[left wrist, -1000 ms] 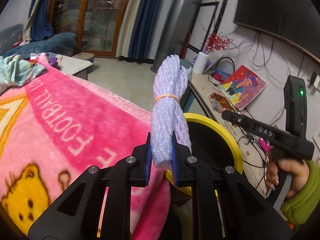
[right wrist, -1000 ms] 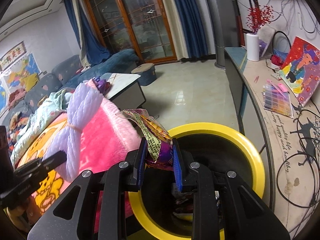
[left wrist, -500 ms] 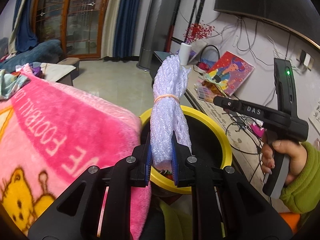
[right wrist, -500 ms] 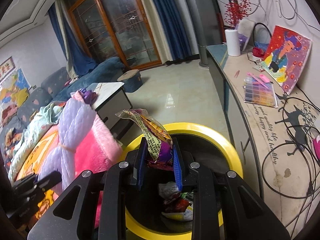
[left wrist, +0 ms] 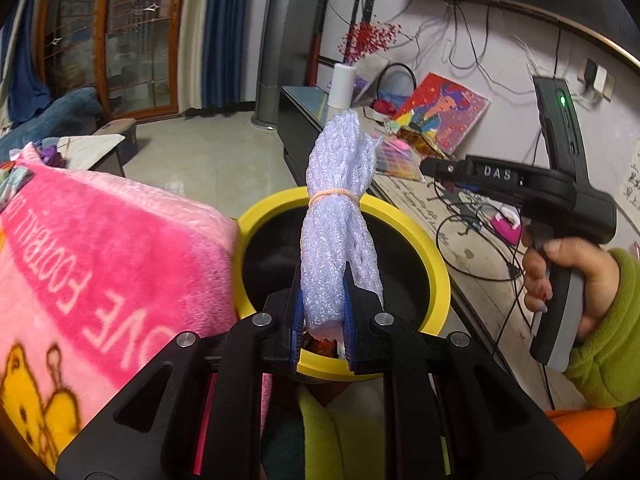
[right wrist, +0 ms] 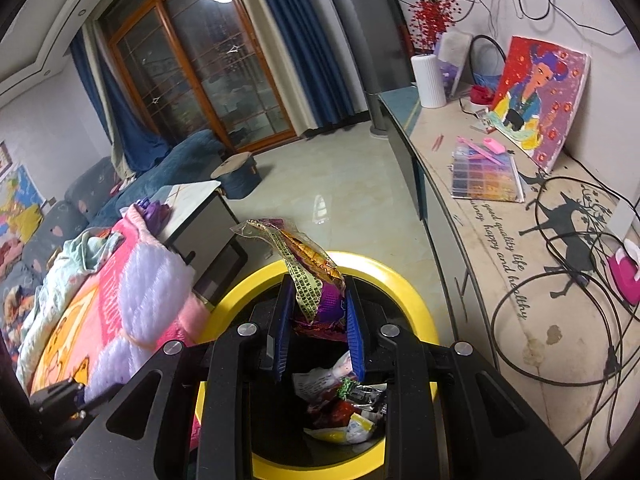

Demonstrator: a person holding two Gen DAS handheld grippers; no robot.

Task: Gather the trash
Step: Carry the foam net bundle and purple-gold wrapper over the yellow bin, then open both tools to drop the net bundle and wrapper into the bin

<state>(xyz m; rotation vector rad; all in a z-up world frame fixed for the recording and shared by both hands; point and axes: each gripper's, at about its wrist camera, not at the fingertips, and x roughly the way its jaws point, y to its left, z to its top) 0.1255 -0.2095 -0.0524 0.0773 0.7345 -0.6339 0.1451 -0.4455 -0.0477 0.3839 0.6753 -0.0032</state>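
Trash was carried over the bin (right wrist: 416, 300), a yellow-rimmed black bin just beside the pink blanket (left wrist: 100, 264), with wrappers (right wrist: 348, 408) lying inside. The left gripper (left wrist: 322, 320) had its fingers clamped on a foam net (left wrist: 336, 236) above the bin. The right gripper (right wrist: 316, 324) pinched a wrapper (right wrist: 308, 268) over the bin's opening.

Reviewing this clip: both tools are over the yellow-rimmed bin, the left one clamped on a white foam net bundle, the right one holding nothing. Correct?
Not quite. The right tool is not bare: the right wrist view shows it shut on a crumpled snack wrapper. The rest holds: the left tool clamps the white foam net bundle, and both hang over the yellow-rimmed bin.
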